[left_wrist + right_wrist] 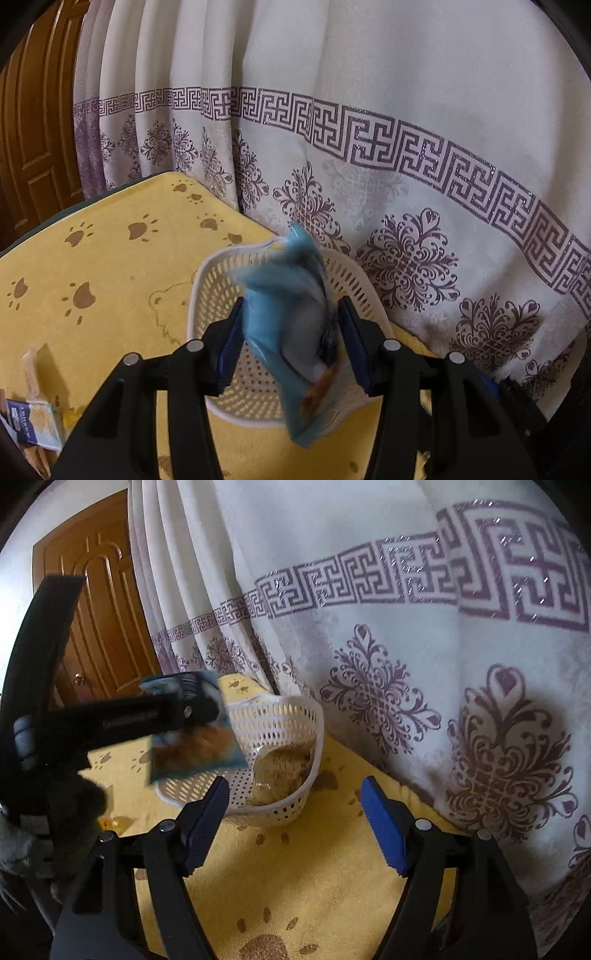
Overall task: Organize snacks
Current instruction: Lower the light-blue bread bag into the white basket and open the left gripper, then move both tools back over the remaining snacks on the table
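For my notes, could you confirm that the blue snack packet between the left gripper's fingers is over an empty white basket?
Not empty: the right wrist view shows a clear bag of brown snacks lying in the white basket. The rest stands.

A cream curtain (pixel 369 92) with purple key-pattern border hangs beside a brown panelled door (pixel 99 602).

Above the near end of a basket (pixel 207 280), between the pads of the left gripper (pixel 291 343): a snack packet (pixel 291 332), tilted. In the basket, at its right end: another packet (pixel 280 771). Under the basket: a cloth (pixel 110 266). Behind it: a curtain (pixel 369 110). Left of the curtain: a door (pixel 99 602). Right gripper (pixel 295 827) near the basket, nothing between its pads. More packets (pixel 33 417) on the cloth, left, well apart from the basket.
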Available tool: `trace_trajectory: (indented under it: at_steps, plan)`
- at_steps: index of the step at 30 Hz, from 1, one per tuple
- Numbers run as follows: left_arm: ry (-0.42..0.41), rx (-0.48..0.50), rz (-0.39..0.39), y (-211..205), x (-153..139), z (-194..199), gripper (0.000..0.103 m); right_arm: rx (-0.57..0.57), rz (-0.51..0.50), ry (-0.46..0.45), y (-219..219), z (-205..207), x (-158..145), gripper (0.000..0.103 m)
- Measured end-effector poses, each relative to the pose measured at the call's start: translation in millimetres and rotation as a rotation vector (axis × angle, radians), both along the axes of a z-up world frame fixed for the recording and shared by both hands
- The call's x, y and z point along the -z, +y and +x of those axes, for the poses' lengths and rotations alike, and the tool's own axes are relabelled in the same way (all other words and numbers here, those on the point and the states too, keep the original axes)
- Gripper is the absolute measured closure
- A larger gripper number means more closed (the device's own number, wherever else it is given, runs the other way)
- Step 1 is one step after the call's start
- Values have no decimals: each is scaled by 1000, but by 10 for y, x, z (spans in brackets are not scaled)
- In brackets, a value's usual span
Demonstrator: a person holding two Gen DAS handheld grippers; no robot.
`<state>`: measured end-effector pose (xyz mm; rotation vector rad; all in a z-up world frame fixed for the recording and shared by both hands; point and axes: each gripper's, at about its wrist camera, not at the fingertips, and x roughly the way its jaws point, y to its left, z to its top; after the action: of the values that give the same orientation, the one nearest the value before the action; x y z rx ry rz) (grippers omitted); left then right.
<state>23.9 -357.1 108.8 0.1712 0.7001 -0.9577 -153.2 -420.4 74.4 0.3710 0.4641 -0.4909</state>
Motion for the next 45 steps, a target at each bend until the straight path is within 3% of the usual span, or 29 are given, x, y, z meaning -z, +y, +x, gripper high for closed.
trace_trajectory:
  at_steps: [1, 2, 6, 13, 34, 45]
  plan:
    - [-6, -11, -14, 21, -2, 7, 29, -2, 2, 3, 5, 9, 12, 28]
    - [-13, -21, -27, 53, -11, 3, 24, -6, 7, 7, 12, 21, 30, 28]
    - [-9, -50, -32, 170, -38, 47, 23, -15, 15, 11, 20, 57, 51, 28]
    - [0, -129, -59, 419, -151, 96, 10, -36, 19, 6, 71, 66, 24, 28]
    - [-135, -291, -37, 1243, -431, -106, 5, -161, 75, -2, 452, 169, -55, 19]
    - [-122, -399, -74, 1961, -459, -158, 5, -247, 71, 22, 800, 287, -50, 19]
